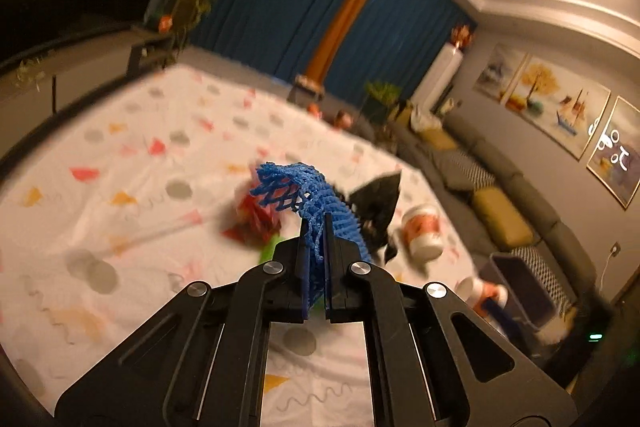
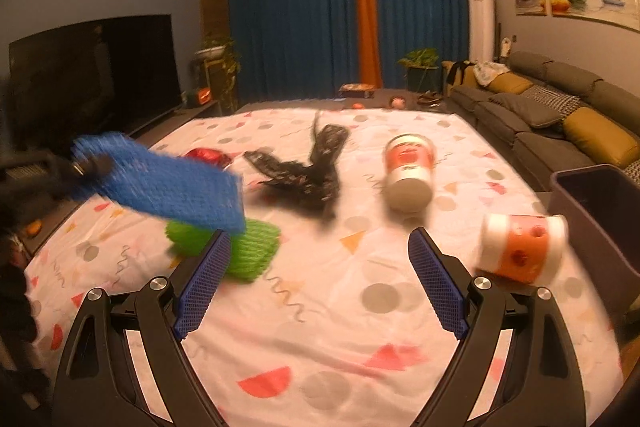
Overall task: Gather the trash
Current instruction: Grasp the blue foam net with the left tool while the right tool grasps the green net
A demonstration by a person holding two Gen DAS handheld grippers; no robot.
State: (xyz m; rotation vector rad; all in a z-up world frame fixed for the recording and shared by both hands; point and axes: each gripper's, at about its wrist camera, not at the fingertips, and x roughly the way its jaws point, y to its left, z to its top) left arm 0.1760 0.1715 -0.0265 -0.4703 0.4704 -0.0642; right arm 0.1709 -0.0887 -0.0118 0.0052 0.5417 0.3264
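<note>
Left gripper (image 1: 316,227) clamps blue foam net (image 1: 304,195), lifted off patterned sheet (image 1: 120,155) for bin (image 2: 600,211) at right. Right gripper (image 2: 320,247) wide open, empty, facing near orange cup (image 2: 520,247).

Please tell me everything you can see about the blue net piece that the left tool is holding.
The blue foam net is a soft mesh sleeve, like fruit packing, flattened into a long strip. The left tool is shut on one end of it, and the pads pinch the mesh together. The rest hangs free in the air above the patterned sheet, slanting over the green foam net. Whether the two touch is unclear. Its free end is frayed.
</note>
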